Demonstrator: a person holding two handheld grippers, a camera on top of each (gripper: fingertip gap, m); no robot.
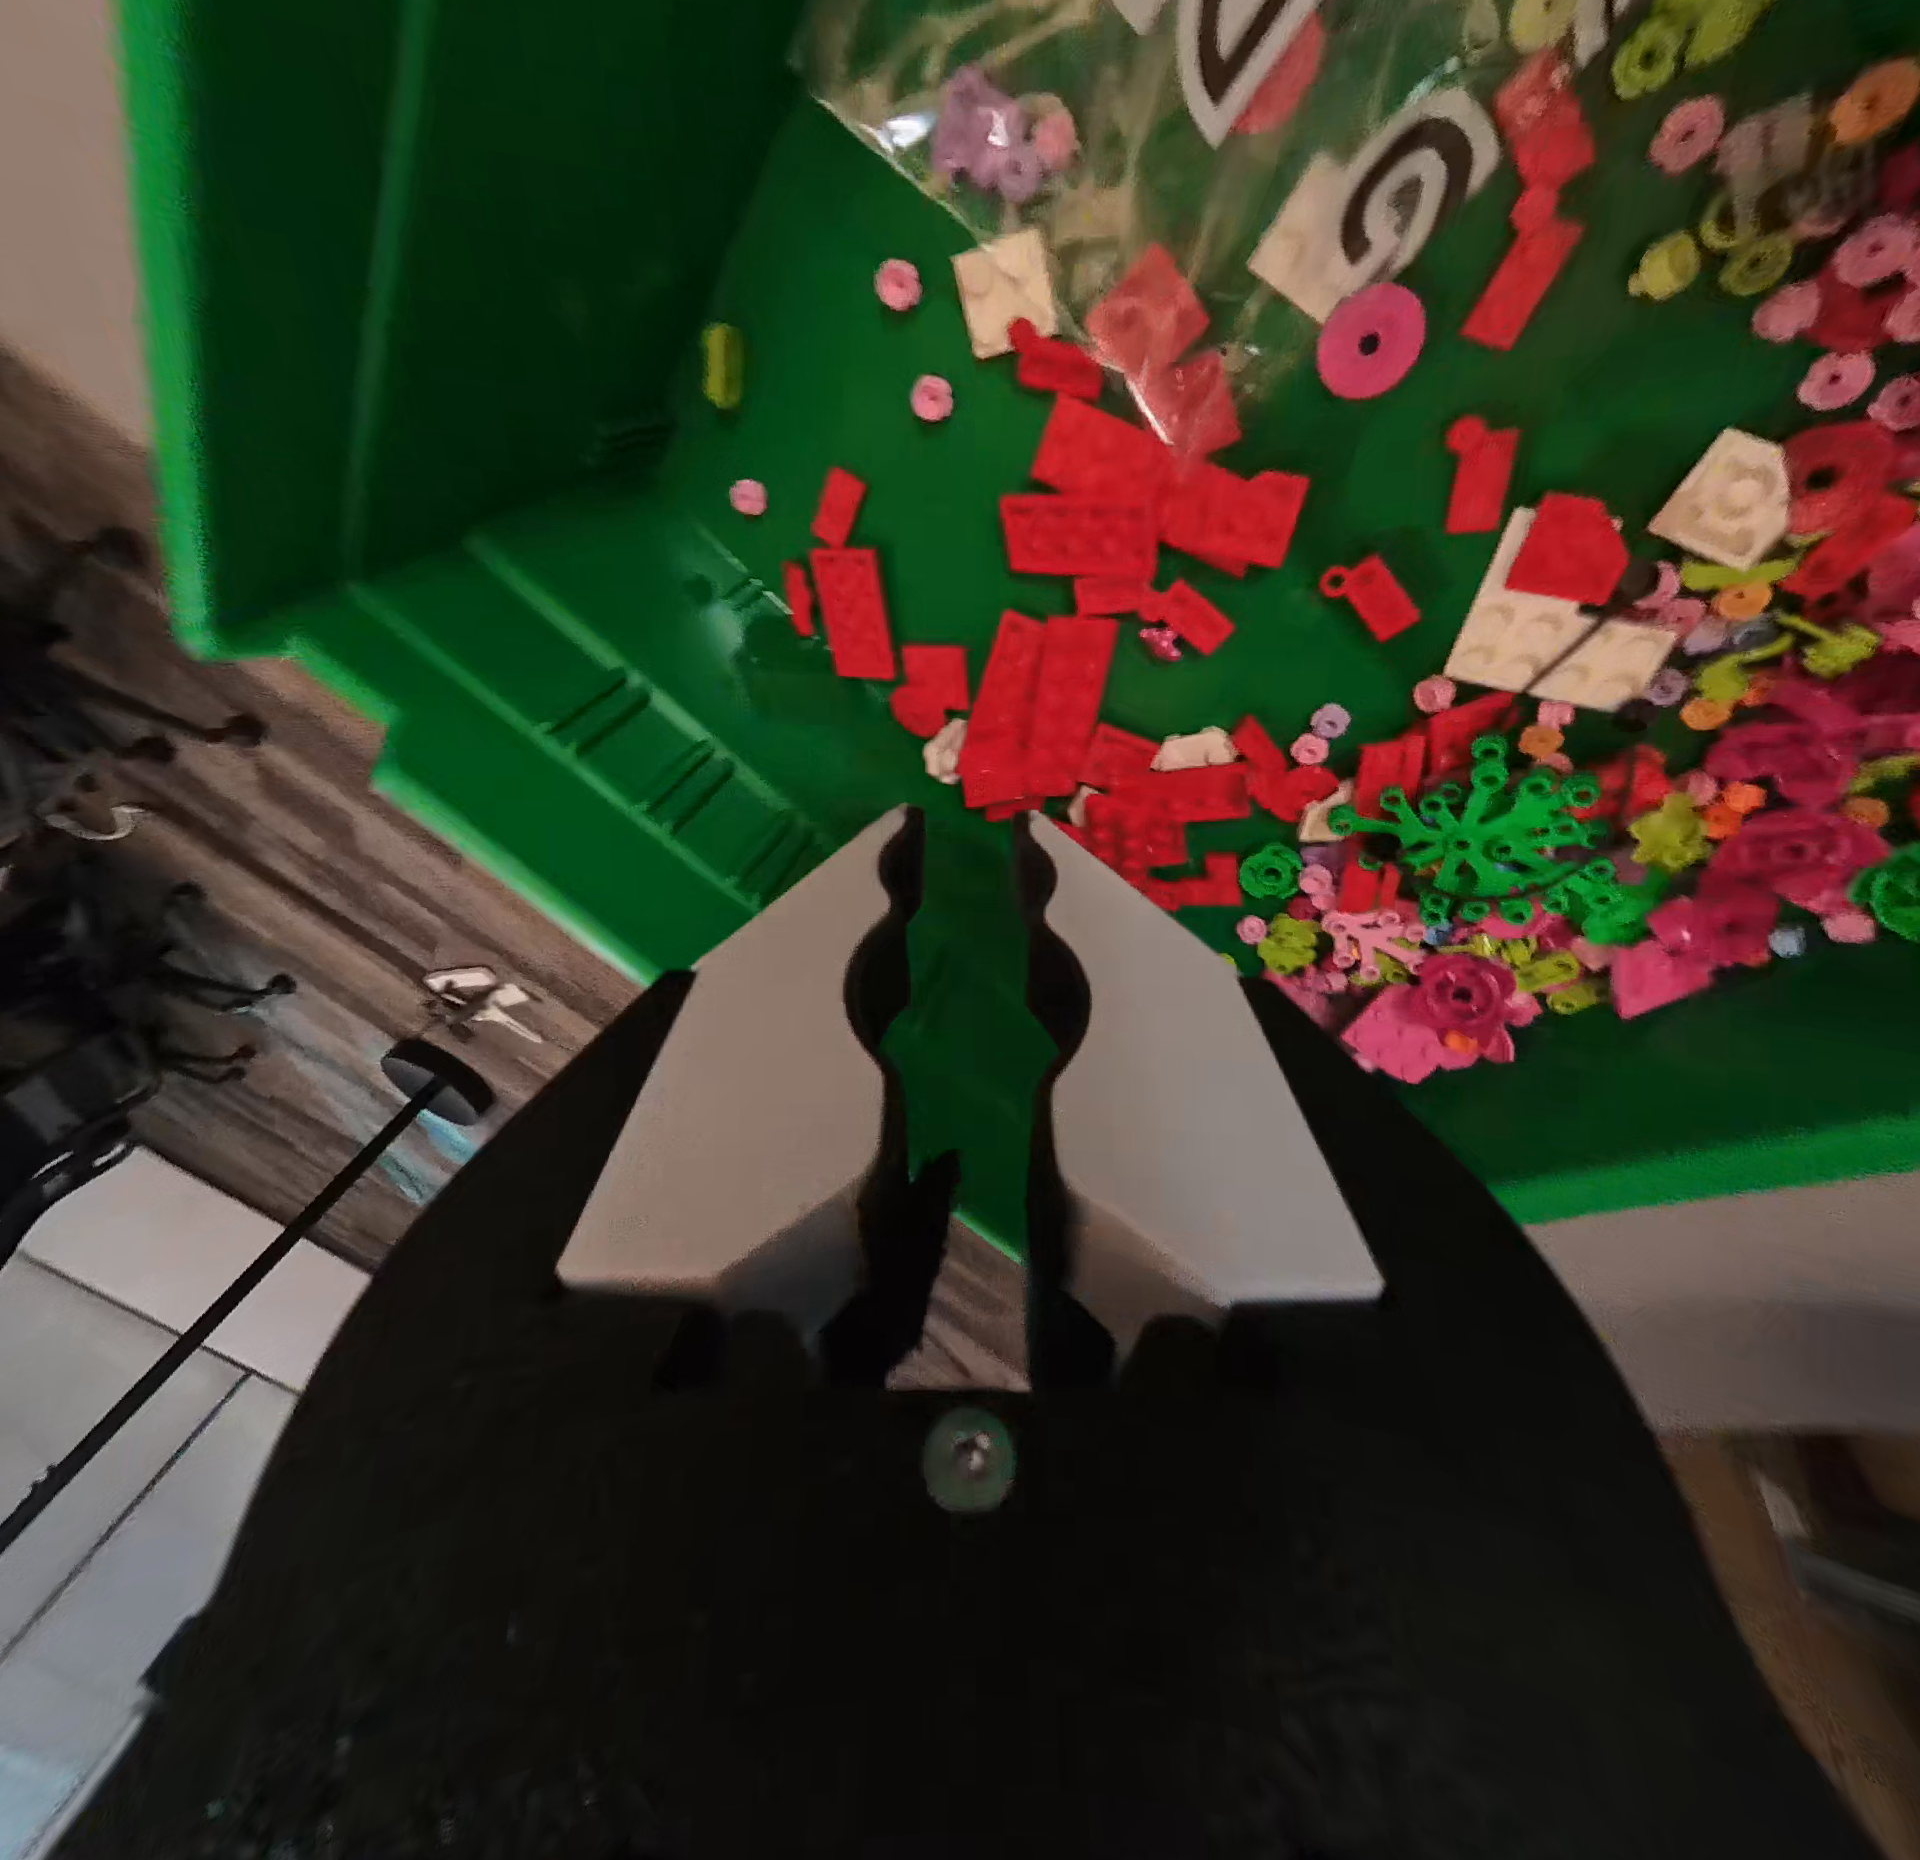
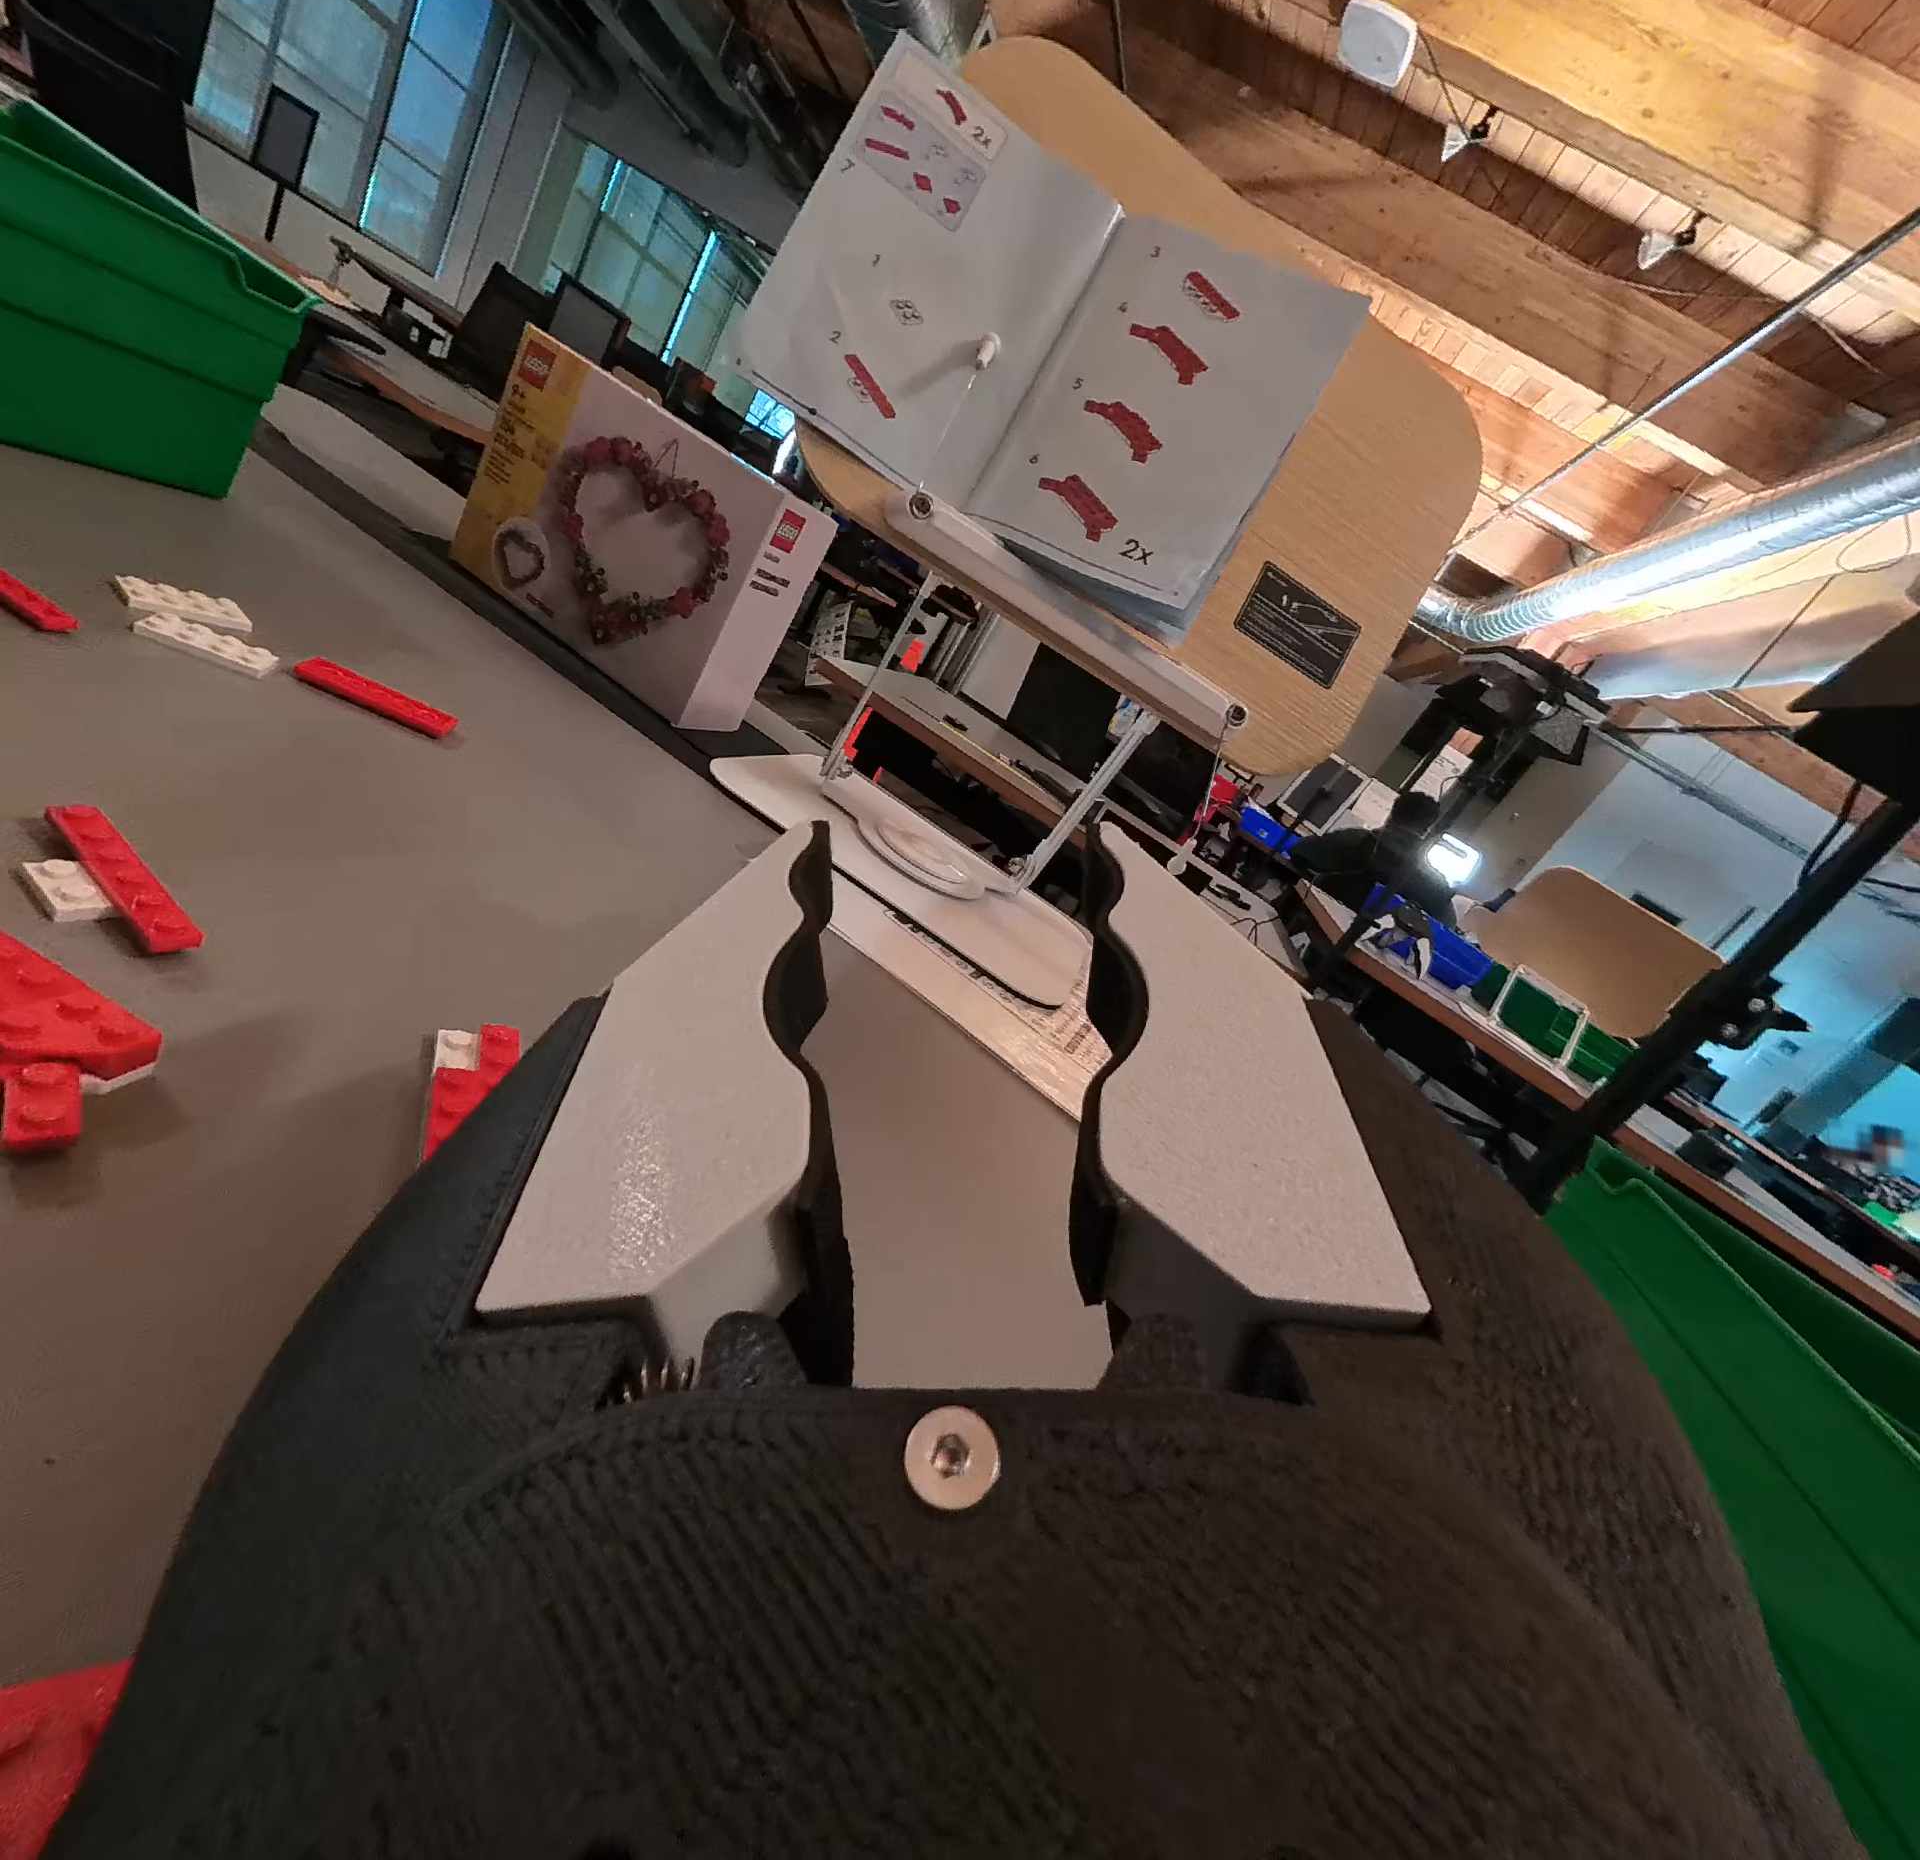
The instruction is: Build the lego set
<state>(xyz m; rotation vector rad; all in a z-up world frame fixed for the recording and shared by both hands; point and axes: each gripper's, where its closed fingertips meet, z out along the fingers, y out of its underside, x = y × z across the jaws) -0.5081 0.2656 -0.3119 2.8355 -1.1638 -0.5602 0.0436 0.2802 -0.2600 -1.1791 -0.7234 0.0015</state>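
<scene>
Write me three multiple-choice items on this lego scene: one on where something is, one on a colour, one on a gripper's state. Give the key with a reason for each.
1. Where is the open instruction booklet?
A. flat inside the green bin
B. propped on a stand above the table
C. on top of the set's box

2. What colour are most of the flat plates lying just ahead of the left gripper?
A. red
B. blue
C. black

3. How does the right gripper stand?
A. shut on a white plate
B. shut on the booklet
C. open, holding nothing

Key: 1 B, the right wrist view shows the booklet resting on the book stand. 2 A, the red plates lie on the floor of the green bin. 3 C, a clear gap shows between its fingers.
</scene>
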